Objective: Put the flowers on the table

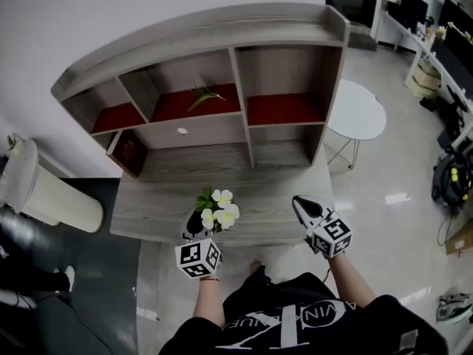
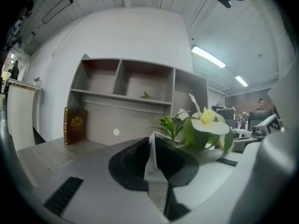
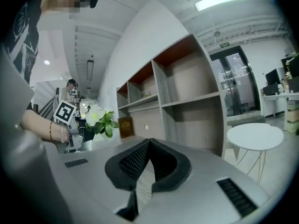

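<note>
The person stands at the front edge of a grey wooden desk (image 1: 166, 198) with a shelf unit (image 1: 199, 32) along its back, 1 gripper in each hand. The left gripper (image 1: 195, 224) has its jaws pinched almost together on the base of the flowers (image 1: 218, 209), a small bunch of white blooms with green leaves that rises just above and to the right of the jaw tips. The bunch is over the near part of the desktop (I cannot tell whether it touches the wood). The right gripper (image 1: 298, 202) is well to the right of it, also over the desk's front edge, with its jaws pressed together and nothing between them. 1 brown book (image 1: 129, 152) stands at the left under the shelves, a green sprig (image 1: 203, 93) lies in a middle compartment, and a round white side table (image 1: 358, 109) stands to the right of the desk.
</note>
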`<action>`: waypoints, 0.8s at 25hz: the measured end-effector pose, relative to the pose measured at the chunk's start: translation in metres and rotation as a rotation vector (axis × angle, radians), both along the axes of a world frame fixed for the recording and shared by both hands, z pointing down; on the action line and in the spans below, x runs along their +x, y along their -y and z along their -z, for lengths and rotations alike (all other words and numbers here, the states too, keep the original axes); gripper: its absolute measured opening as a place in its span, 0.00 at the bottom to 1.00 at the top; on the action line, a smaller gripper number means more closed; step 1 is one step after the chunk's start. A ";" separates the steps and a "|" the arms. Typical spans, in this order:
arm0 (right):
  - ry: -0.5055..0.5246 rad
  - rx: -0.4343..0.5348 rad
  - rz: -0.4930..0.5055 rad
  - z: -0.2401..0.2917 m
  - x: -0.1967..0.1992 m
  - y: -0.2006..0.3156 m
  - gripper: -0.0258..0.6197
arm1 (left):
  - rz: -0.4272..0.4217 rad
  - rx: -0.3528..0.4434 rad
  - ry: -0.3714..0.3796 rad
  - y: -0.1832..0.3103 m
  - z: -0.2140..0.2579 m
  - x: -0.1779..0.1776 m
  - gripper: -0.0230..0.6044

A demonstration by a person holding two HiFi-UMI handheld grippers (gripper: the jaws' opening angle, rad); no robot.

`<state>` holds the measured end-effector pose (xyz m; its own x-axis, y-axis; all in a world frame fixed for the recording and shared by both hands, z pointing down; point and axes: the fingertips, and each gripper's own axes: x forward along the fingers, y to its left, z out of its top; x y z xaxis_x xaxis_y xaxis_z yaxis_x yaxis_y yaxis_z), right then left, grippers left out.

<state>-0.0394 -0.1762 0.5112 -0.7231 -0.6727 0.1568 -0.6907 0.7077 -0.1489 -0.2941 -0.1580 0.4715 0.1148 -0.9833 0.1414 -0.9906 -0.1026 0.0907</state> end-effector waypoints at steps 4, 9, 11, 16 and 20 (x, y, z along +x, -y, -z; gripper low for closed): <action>0.001 -0.005 -0.085 -0.002 0.014 0.009 0.06 | -0.074 -0.014 0.002 0.027 -0.004 0.010 0.10; 0.004 -0.003 -0.177 -0.001 0.024 0.018 0.06 | -0.153 -0.018 0.007 0.058 -0.005 0.019 0.10; 0.004 -0.004 -0.209 -0.001 0.027 0.021 0.06 | -0.186 -0.021 0.004 0.067 -0.005 0.023 0.10; 0.040 -0.029 -0.306 0.001 0.036 0.027 0.06 | -0.254 -0.043 -0.010 0.085 -0.014 0.030 0.10; 0.039 -0.031 -0.332 -0.002 0.036 0.028 0.06 | -0.271 -0.045 -0.031 0.098 -0.017 0.031 0.10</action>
